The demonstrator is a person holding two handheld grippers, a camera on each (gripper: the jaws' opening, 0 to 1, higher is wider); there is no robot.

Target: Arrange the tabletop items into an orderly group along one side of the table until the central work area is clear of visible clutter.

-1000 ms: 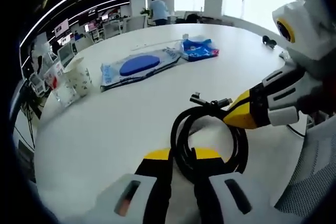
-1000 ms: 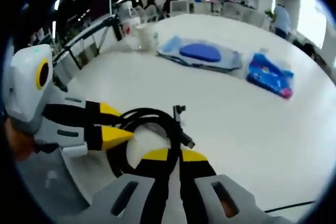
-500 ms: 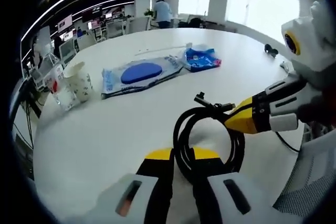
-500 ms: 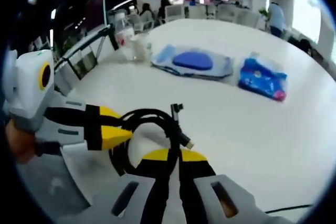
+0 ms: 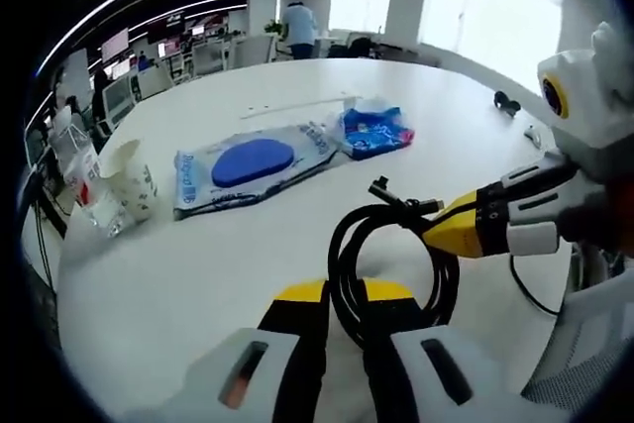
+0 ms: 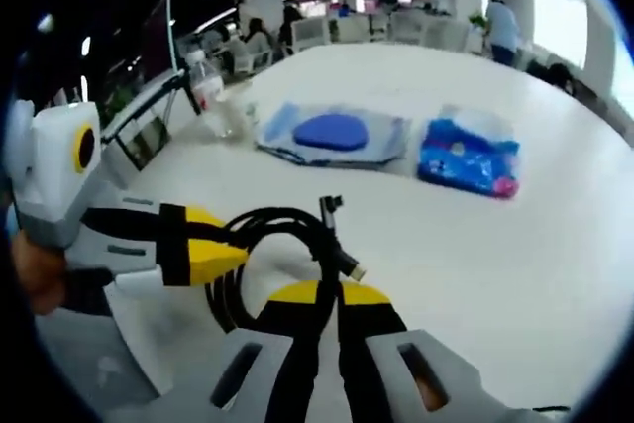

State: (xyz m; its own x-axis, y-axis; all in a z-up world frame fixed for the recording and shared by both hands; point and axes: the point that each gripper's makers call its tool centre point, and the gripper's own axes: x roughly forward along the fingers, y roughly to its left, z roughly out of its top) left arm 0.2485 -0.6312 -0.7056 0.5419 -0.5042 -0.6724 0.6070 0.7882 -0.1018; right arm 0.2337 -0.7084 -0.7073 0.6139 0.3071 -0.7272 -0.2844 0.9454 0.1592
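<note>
A black coiled cable (image 5: 441, 274) is held between both grippers over the white table (image 5: 198, 264). In the left gripper view my left gripper (image 5: 344, 292) is shut on the near side of the coil. My right gripper (image 5: 451, 227) reaches in from the right and pinches the coil's far side near its plug ends. In the right gripper view my right gripper (image 6: 327, 293) is shut on the cable (image 6: 272, 220), and my left gripper (image 6: 220, 254) grips it from the left.
Farther off lie a clear packet with a blue disc (image 5: 248, 160) (image 6: 332, 133) and a blue snack packet (image 5: 374, 131) (image 6: 466, 158). A paper cup (image 5: 134, 182) and a plastic bottle (image 5: 77, 167) stand at the left edge. A thin black cord (image 5: 525, 289) trails at the right.
Both grippers stay shut on the coil. Both cameras have shifted a little, so the packets, cup and bottle sit differently in each picture.
</note>
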